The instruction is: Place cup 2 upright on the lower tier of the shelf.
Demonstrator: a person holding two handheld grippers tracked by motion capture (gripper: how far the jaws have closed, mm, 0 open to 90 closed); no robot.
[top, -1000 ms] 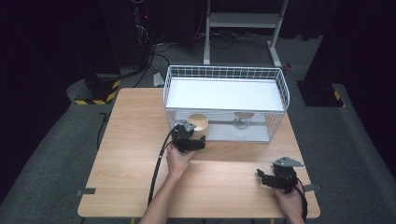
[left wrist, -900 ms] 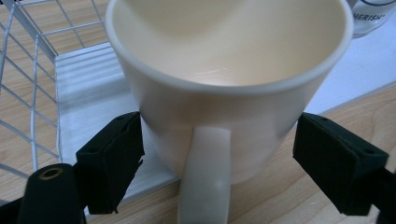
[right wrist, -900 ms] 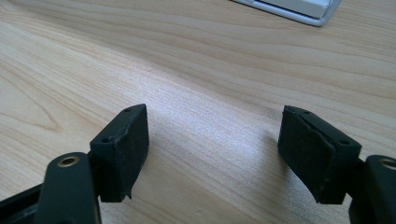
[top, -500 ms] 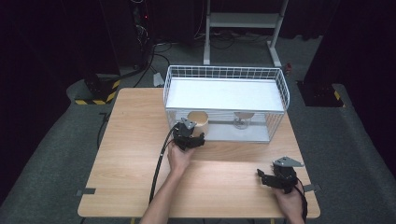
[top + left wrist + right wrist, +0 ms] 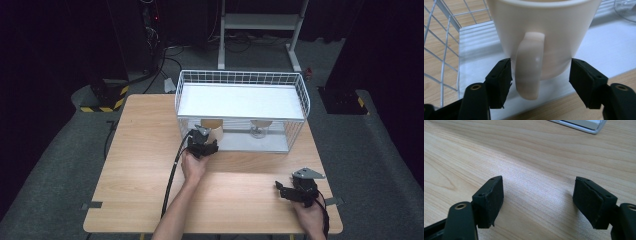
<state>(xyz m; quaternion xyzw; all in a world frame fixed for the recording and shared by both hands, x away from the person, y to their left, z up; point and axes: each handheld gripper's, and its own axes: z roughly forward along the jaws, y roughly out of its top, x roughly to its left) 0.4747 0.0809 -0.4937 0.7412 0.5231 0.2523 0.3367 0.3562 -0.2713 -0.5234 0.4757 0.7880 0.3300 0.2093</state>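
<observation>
Your left gripper (image 5: 540,75) has just been closing its jaws around the mug (image 5: 544,35), low centre of frame, on the white rack (image 5: 295,100) floor; pads not yet pressing. Centre on the handle (image 5: 529,72) first. Right gripper (image 5: 539,200) rests released on the table (image 5: 529,150).

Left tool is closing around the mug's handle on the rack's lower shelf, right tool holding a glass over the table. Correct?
Not quite. The right tool holds nothing: the right gripper view shows open jaws over bare table. The glass stands on the rack's lower shelf in the high view. The left tool has indeed just been closing, with the mug's handle between its jaws.
</observation>
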